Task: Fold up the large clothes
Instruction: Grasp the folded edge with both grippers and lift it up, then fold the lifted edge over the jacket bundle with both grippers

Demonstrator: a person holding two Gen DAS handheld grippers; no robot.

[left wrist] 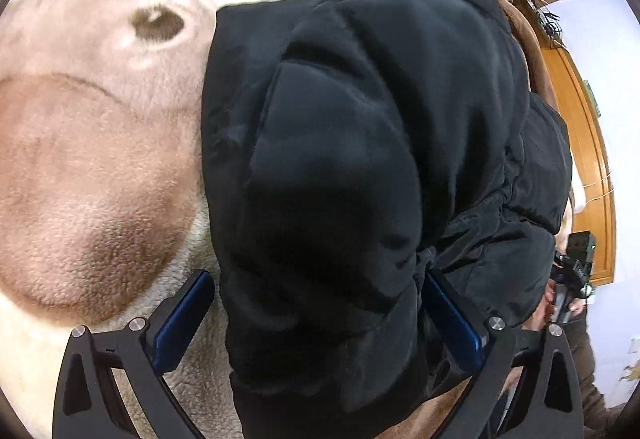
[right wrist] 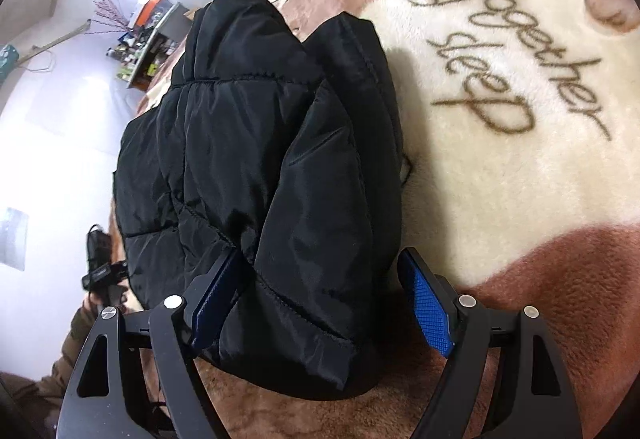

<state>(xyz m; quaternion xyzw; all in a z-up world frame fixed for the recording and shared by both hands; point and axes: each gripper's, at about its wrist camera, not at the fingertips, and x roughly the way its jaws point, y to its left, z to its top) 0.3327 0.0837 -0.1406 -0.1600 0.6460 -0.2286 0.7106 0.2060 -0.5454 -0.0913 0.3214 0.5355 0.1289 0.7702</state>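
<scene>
Bulky black quilted puffer jacket [right wrist: 272, 175] on the cream-and-brown fleece blanket [right wrist: 500, 179], long axis toward 12 o'clock. Left gripper [left wrist: 320, 307] and right gripper [right wrist: 324, 299] both straddle its near end, jaws wide, unclamped.

The black jacket [left wrist: 360, 159] hides the blanket's [left wrist: 100, 179] print beneath it.

Both tools [left wrist: 320, 313] [right wrist: 326, 295] wide open, low.

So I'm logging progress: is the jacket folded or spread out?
Folded: the jacket lies as a compact, layered bundle on the blanket, no sleeves spread.
</scene>
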